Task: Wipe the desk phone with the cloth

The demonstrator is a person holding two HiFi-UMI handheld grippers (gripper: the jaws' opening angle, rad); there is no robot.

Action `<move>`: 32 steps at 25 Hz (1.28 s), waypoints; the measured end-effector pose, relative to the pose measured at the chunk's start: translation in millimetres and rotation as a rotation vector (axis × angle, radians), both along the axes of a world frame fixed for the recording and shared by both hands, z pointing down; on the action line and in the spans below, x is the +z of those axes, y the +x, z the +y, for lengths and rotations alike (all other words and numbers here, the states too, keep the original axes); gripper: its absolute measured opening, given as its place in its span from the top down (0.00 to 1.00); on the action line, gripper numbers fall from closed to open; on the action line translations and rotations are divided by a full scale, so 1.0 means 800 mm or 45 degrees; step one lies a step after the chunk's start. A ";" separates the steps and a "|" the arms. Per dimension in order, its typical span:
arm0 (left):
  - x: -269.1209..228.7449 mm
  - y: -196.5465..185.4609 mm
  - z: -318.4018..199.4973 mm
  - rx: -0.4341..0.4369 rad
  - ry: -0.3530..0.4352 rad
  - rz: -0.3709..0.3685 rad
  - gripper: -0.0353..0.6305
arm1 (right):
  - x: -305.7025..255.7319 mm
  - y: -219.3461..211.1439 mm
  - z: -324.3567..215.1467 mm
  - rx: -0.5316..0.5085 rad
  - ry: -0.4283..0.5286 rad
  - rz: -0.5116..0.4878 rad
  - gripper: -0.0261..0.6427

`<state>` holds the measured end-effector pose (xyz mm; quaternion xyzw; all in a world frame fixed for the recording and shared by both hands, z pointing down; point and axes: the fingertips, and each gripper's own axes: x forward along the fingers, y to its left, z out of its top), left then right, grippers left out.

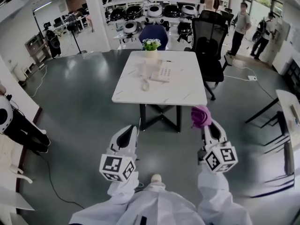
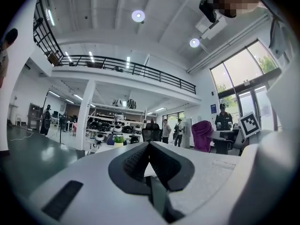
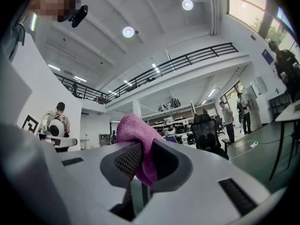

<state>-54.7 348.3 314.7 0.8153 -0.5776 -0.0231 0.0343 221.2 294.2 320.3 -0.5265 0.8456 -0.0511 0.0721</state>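
Ahead, white table (image 1: 183, 86) bears desk phone (image 1: 161, 73) — grey floor (image 1: 84, 93) around.

No text, brand or number can be read anywhere. The two marker cubes (image 1: 117, 167) (image 1: 221, 159) show only black-and-white square patterns. A blue sign (image 2: 213, 108) beside the windows is too small to read.

Bright ceiling lights, fisheye-warped edges

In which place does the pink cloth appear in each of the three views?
Head view: cloth lower right, held by the right gripper.
Left gripper view: right of centre.
Right gripper view: centre, clamped between the tongs.
Shared landmark: the black office chair.
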 end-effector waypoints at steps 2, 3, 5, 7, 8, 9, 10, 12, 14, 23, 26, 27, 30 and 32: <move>0.001 -0.005 -0.023 0.009 -0.003 0.005 0.95 | 0.001 -0.005 -0.020 0.006 -0.003 0.000 0.91; 0.002 -0.007 -0.034 0.014 -0.005 0.007 0.95 | 0.000 -0.008 -0.030 0.007 -0.004 -0.001 0.91; 0.004 -0.011 -0.055 0.026 -0.011 0.011 0.95 | 0.002 -0.015 -0.048 0.011 -0.012 -0.005 0.91; 0.008 -0.014 -0.075 0.038 -0.014 0.012 0.95 | 0.007 -0.021 -0.065 0.014 -0.020 -0.004 0.91; 0.010 -0.014 -0.084 0.044 -0.016 0.012 0.95 | 0.009 -0.023 -0.074 0.015 -0.024 -0.002 0.91; 0.012 -0.015 -0.093 0.051 -0.018 0.012 0.95 | 0.011 -0.025 -0.082 0.017 -0.027 0.002 0.91; 0.013 -0.016 -0.102 0.057 -0.020 0.014 0.95 | 0.012 -0.027 -0.090 0.020 -0.030 0.006 0.91; 0.015 -0.018 -0.119 0.068 -0.024 0.018 0.95 | 0.014 -0.032 -0.106 0.024 -0.036 0.011 0.91; 0.017 -0.023 -0.134 0.076 -0.023 0.018 0.95 | 0.016 -0.036 -0.121 0.029 -0.038 0.011 0.91; 0.028 -0.047 -0.189 0.075 -0.029 0.013 0.95 | 0.034 -0.060 -0.180 0.033 -0.064 -0.001 0.91; 0.035 -0.050 -0.206 0.079 -0.047 0.019 0.95 | 0.040 -0.067 -0.197 0.031 -0.080 -0.001 0.91; 0.037 -0.051 -0.212 0.082 -0.050 0.019 0.95 | 0.042 -0.068 -0.203 0.032 -0.085 0.000 0.91; 0.041 -0.052 -0.226 0.082 -0.055 0.014 0.95 | 0.048 -0.070 -0.221 0.035 -0.098 0.006 0.91; 0.048 -0.053 -0.236 0.076 -0.065 0.017 0.95 | 0.052 -0.070 -0.233 0.033 -0.101 0.004 0.91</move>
